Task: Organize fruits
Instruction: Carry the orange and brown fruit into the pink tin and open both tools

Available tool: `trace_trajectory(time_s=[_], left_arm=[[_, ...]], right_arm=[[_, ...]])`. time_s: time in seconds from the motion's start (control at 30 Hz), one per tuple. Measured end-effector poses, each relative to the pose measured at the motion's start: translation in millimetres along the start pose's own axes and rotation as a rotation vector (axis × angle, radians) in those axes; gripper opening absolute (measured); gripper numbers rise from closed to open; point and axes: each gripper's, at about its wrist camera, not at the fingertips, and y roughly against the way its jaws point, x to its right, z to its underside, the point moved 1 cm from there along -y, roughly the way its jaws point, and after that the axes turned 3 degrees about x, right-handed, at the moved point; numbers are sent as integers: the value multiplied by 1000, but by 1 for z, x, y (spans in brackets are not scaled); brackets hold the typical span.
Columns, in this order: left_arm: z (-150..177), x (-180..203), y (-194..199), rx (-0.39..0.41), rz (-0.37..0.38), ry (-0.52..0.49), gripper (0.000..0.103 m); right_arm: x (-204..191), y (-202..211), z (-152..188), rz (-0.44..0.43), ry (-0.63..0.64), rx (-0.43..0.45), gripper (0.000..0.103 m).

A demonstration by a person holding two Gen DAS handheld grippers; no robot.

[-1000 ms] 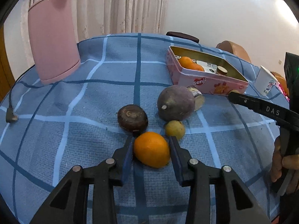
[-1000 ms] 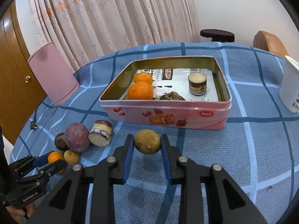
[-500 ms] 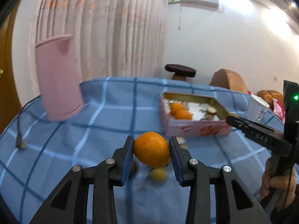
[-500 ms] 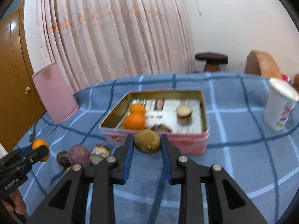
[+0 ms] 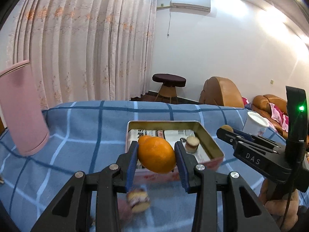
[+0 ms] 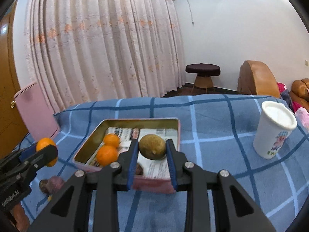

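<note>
My left gripper (image 5: 156, 154) is shut on an orange (image 5: 156, 155) and holds it in the air at the near edge of the pink tin (image 5: 209, 142). My right gripper (image 6: 152, 151) is shut on a brownish-yellow round fruit (image 6: 152, 146) and holds it above the near part of the same tin (image 6: 90, 135). Two oranges (image 6: 107, 151) lie inside the tin at the left. A small round cake (image 5: 191, 143) stands in the tin. The left gripper with its orange also shows at the left of the right wrist view (image 6: 46, 151).
A pink cylinder (image 5: 21, 108) stands at the table's left. A white paper cup (image 6: 274, 130) stands at the right. A cut purple fruit (image 5: 138, 200) and dark purple fruits (image 6: 52, 182) lie on the blue checked cloth (image 5: 87, 127) before the tin.
Both grippers have lifted their fruits off the cloth and carried them up and towards the tin. The right fruit is now over the tin's inside.
</note>
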Motion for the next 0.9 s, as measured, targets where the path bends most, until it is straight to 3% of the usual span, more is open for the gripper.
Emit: trace_trajectory(time_s=[0.33, 0.67, 0.9], left_arm=[[-5, 12, -66, -77, -52, 17, 40], [-2, 23, -107, -121, -103, -9, 40], [3, 19, -117, -148, -140, -6, 40]], right_arm=[[13, -67, -9, -14, -94, -88, 32], [25, -100, -9, -54, -134, -151, 32], [22, -101, -8, -99, -117, -139, 35]])
